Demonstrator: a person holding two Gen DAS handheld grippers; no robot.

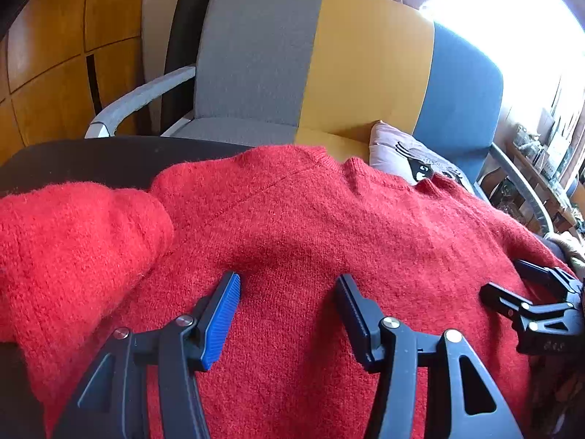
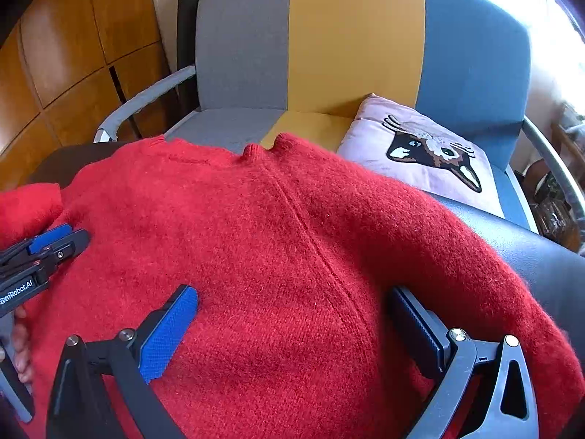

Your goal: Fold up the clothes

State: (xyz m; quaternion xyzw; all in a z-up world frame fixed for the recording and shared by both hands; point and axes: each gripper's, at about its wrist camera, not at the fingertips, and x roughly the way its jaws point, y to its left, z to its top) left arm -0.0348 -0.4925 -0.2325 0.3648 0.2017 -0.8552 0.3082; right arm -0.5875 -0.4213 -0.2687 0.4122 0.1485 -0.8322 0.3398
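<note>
The red sweater lies spread on the dark surface before the sofa, one sleeve folded inward, body unfolded, while left gripper and right gripper hang wide open, holding nothing.

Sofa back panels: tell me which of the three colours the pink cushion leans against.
The blue fabric panel, rightmost of the three. The pink cushion with the animal face sits before it; the grey panel and yellow panel have none.
</note>
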